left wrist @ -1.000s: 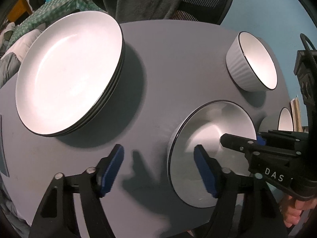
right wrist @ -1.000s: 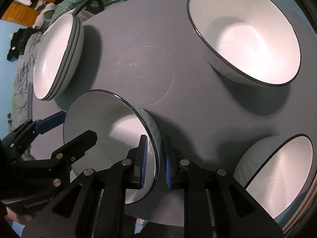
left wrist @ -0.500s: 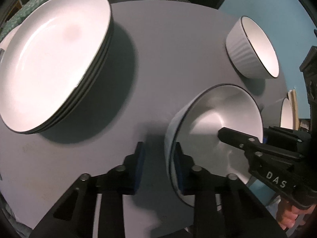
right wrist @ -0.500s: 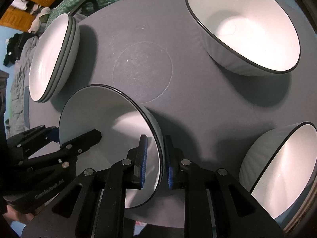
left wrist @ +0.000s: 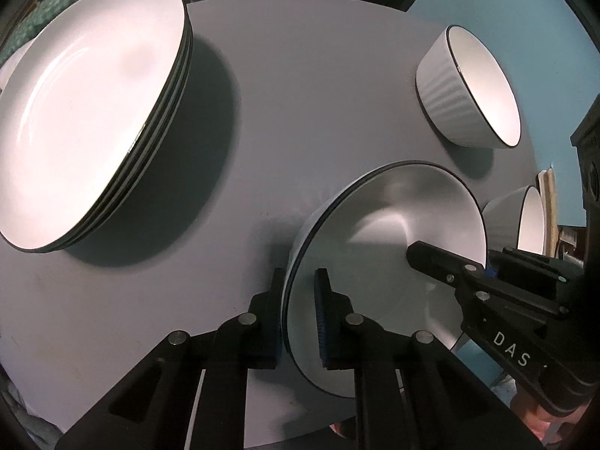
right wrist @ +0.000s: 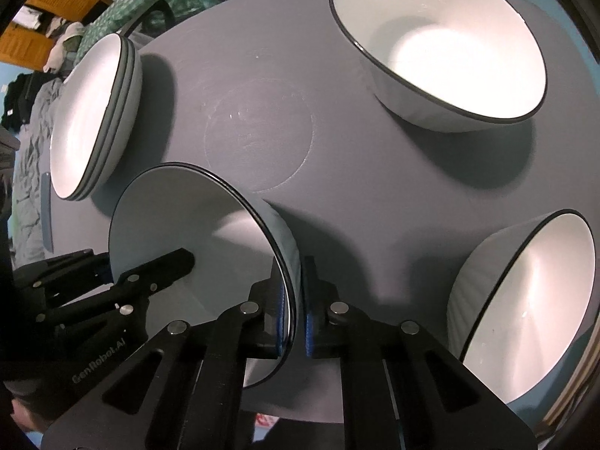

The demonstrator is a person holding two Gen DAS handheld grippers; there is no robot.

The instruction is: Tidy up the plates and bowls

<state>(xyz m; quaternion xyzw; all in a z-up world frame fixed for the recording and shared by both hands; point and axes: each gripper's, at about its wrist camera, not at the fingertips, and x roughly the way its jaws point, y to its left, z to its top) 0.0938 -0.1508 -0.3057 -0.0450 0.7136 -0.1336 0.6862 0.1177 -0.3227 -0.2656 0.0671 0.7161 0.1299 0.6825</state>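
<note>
Left gripper (left wrist: pixel 298 313) closed on bowl (left wrist: pixel 386 247); "DAS", "GenRobot.AI"

Plate stack (left wrist: pixel 86 112) cut by left edge, far bowl (left wrist: pixel 525 221) half hidden

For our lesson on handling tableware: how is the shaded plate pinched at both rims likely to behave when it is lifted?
The plate looks glazed, so probably slippery: the left tool and right tool each pinch only a narrow strip of rim. It looks rigid and should not flex. Probably ceramic, like the stacked plates, so likely heavy for its size and breakable if dropped.
</note>
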